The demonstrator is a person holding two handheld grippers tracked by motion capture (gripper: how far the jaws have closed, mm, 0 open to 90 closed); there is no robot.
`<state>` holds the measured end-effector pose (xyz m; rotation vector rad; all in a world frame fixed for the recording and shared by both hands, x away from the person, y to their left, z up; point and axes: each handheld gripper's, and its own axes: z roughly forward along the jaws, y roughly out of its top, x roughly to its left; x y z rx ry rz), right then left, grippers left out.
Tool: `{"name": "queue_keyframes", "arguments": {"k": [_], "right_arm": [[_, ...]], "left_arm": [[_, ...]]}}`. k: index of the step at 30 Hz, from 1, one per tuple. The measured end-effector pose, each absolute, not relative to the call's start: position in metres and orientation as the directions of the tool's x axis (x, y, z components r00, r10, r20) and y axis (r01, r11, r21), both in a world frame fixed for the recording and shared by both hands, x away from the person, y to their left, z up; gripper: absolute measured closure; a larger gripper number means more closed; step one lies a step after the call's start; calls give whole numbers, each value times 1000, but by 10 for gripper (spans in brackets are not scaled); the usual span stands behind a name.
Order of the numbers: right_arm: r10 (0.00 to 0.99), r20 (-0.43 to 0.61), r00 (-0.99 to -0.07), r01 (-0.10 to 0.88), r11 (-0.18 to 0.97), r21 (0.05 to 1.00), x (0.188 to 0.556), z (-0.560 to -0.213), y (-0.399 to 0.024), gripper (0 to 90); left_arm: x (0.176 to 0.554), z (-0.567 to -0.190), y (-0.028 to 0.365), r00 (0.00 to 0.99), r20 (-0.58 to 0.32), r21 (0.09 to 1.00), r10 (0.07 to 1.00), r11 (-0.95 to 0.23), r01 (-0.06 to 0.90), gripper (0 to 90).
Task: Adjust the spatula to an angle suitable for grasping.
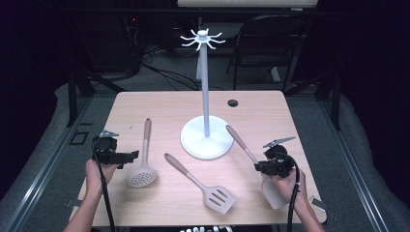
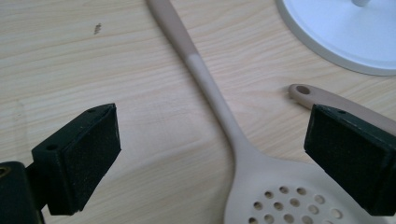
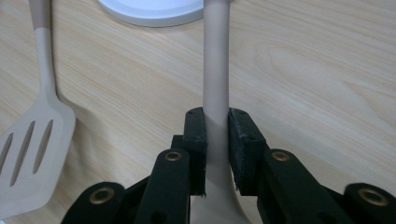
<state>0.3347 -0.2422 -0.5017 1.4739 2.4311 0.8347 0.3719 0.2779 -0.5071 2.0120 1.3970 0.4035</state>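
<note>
High view: the right tool [image 1: 263, 166] is clamped on a spatula [image 1: 241, 145] near the table's [image 1: 145, 104] right edge, beside the stand [image 1: 206, 140]. Left gripper view: the left tool [image 2: 210, 158] is spread above a skimmer [image 2: 243, 154]. Right gripper view: the handle is pinched squarely; it should be kept centred between the pads when lifted.

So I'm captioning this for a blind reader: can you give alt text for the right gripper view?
The right gripper is shut on the beige handle of a spatula, which points toward a white stand base. A slotted turner lies on the wooden table at the left.
</note>
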Motion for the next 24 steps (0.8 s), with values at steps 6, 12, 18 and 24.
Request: {"name": "queue_keyframes", "arguments": {"k": [6,12,18,24], "right_arm": [[837,119,-535,740,396,544,332,-499,-232,786],[822,113,-558,725,416,549,331,-496,-222,786],[792,104,-601,695,453,559,329,-492,-204,786],[771,101,-629,675,477,564,329,-490,-189,786]], "left_arm": [[370,-503,262,433,-113,670,894,-253,698,34],[369,-501,245,474,-145,667,869,-267,695,30],[370,-503,221,518,-169,666,839,-291,687,27],[372,-503,205,545,-190,664,817,-302,684,25]]}}
